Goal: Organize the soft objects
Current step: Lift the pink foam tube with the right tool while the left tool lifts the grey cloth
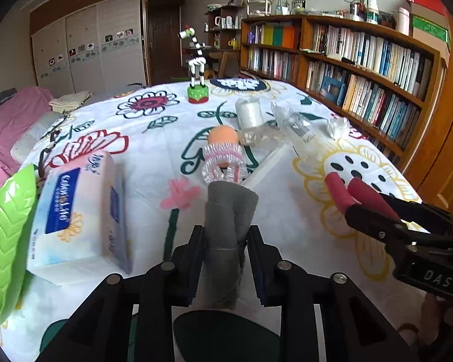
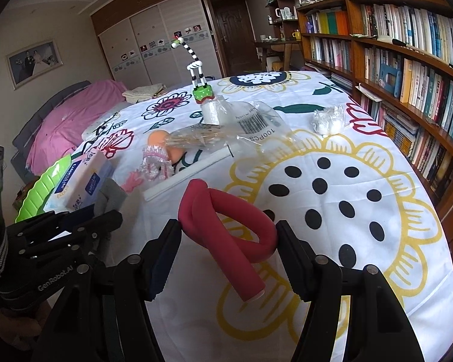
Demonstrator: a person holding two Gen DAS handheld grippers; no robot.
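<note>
My left gripper [image 1: 226,235] is shut on a folded grey foam tube [image 1: 229,211] and holds it above the flowered tablecloth. My right gripper [image 2: 229,235] is shut on a bent red foam tube [image 2: 226,226]; it also shows in the left wrist view [image 1: 356,193] at the right. An orange sponge ball [image 1: 223,135] sits in a pink frilly band [image 1: 223,163] ahead of the left gripper. A bag of cotton balls [image 2: 329,120] lies at the far right.
A tissue pack [image 1: 78,211] and a green leaf tray [image 1: 6,241] lie at the left. A white flat box [image 2: 187,172], clear plastic bags [image 2: 250,123], a white roll [image 1: 249,113] and a zebra toy [image 1: 196,69] stand farther back. Bookshelves [image 2: 407,60] line the right.
</note>
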